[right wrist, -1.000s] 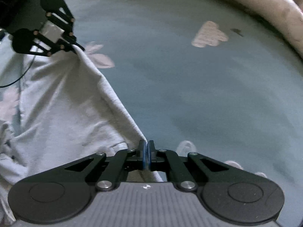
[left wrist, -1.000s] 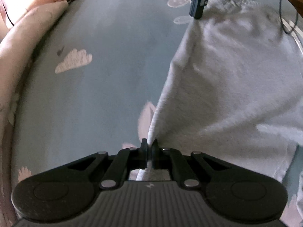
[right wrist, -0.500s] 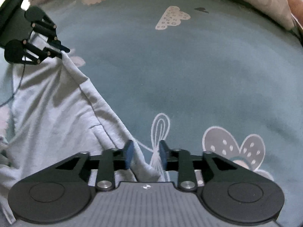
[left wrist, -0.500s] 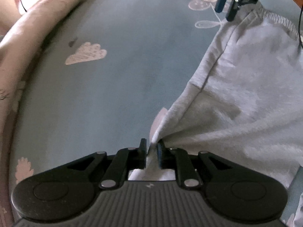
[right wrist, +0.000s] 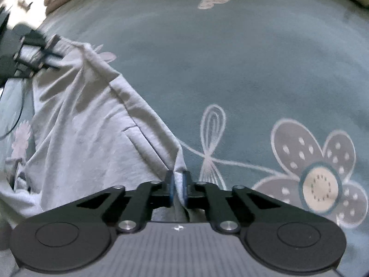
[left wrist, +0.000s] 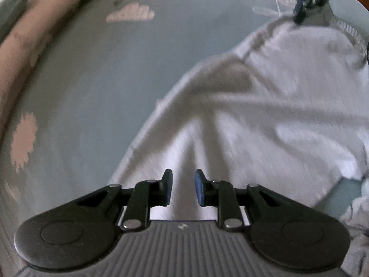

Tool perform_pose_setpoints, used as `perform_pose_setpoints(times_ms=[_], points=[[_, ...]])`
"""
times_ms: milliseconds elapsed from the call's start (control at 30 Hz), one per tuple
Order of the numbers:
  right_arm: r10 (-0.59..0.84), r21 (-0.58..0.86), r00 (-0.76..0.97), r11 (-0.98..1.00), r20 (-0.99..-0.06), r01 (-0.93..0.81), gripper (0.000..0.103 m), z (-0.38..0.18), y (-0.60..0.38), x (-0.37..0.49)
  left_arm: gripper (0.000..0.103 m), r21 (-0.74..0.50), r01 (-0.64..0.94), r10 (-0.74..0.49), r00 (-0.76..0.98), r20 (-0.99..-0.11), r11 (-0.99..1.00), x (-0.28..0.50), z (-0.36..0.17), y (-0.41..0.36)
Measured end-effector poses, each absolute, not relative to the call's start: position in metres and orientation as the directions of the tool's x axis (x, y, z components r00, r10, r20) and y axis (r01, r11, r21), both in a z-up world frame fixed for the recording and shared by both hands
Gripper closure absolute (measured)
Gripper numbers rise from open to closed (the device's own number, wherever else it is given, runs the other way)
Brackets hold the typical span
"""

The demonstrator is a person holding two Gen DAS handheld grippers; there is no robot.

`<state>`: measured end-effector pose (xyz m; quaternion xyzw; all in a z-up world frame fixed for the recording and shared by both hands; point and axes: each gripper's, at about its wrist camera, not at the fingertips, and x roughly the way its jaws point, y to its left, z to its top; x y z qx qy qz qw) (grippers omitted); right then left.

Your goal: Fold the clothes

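Item: pale grey garment (left wrist: 265, 120), lying rumpled on a blue-green bed sheet (left wrist: 96, 87) printed with flowers and clouds. No containers in view. In the left wrist view its long axis runs from 6 o'clock toward 1 o'clock, the gathered elastic edge (left wrist: 348, 31) at the far end.

Left gripper (left wrist: 183, 190): jaws apart and opening, over the cloth, pads not pressing it.

Right gripper (right wrist: 177, 188): jaws pinched on the garment's corner edge at 6 o'clock in its own view.

Pinkish pillow (left wrist: 25, 43) at 10 o'clock.
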<state>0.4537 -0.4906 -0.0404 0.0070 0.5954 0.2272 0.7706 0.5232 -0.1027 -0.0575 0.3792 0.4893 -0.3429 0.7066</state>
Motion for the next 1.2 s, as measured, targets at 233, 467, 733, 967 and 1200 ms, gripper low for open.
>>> perform_pose_setpoints(times_ms=[233, 467, 733, 967, 1200], points=[[0.230, 0.154, 0.234, 0.940, -0.945, -0.304, 0.100, -0.035, -0.487, 0.453, 0.081, 0.167, 0.862, -0.097, 0.241, -0.966, 0.478, 0.496, -0.063, -0.092], [0.069, -0.029, 0.294, 0.948, -0.953, -0.316, 0.084, -0.024, -0.451, 0.448, 0.081, 0.147, 0.805, -0.076, 0.231, -0.970, 0.575, 0.474, -0.060, -0.067], [0.059, -0.088, 0.350, 0.916, -0.935, -0.392, 0.061, 0.006, -0.391, 0.427, 0.081, 0.166, 0.643, -0.011, 0.263, -0.965, 0.748, 0.460, -0.051, -0.027], [0.216, 0.034, 0.330, 0.878, -0.919, -0.478, 0.053, 0.007, -0.326, 0.422, 0.081, 0.197, 0.550, 0.024, 0.306, -0.952, 0.811, 0.447, -0.050, -0.011], [0.304, 0.125, 0.285, 0.851, -0.909, -0.511, 0.050, -0.003, -0.283, 0.402, 0.081, 0.192, 0.496, 0.036, 0.306, -0.951, 0.847, 0.438, -0.073, -0.006]])
